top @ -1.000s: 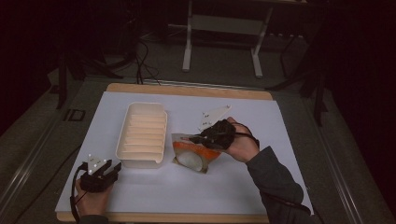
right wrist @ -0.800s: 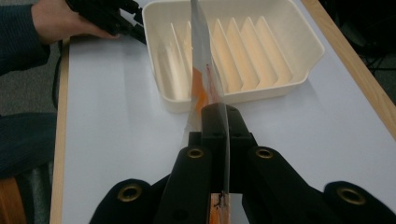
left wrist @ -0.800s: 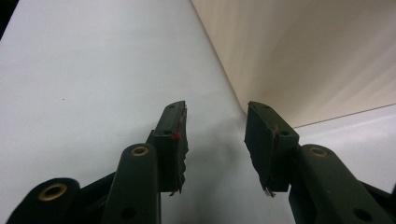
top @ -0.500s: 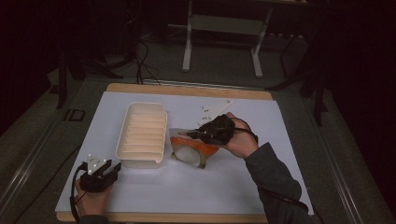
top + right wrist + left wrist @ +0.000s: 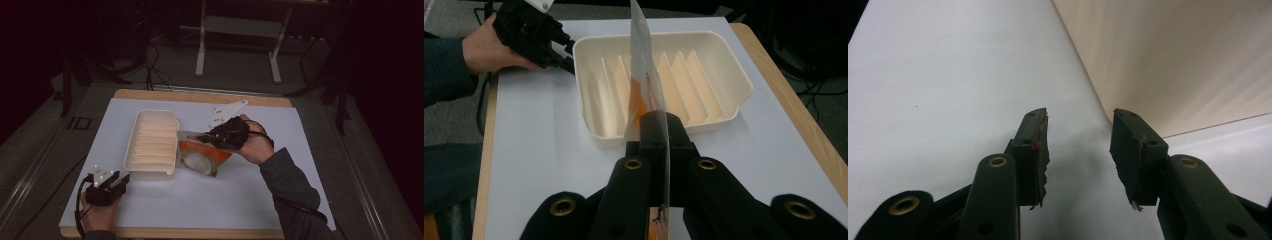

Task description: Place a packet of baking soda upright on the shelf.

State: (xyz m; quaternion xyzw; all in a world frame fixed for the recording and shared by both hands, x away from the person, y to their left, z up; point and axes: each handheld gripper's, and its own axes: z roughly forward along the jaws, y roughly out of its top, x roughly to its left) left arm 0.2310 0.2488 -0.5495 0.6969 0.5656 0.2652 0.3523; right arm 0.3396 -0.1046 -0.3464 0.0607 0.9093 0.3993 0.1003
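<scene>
While my right gripper carries the card, notes as follows.

Step in hand: I judge this to be the carry toward the tray, with the slotting in not yet done.

Right fingers: clamped on the near edge of a thin stiff card, white with an orange print; seen edge-on in the right gripper view it stands upright between my jaws.

Card, place: in the high view the card hangs tilted just beside the tray's right wall, over the white table sheet. I cannot tell whether its lower corner touches the sheet.

Tray: cream plastic tray with a row of ribs across it, slots between them, nothing in them that I can see. In the right gripper view the tray lies beyond the card.

Left gripper: my left gripper rests low near the tray's near left corner, fingers apart, nothing between them. Its own view shows both pads clear of the tray wall, close beside it.

Next move, judgement: lift the card over the rim, keep it square to the ribs, line its bottom edge with one slot, then lower. A skewed card would likely ride up on a rib.

Left hand, judgement: may need to steady the tray if the card pushes it.
</scene>
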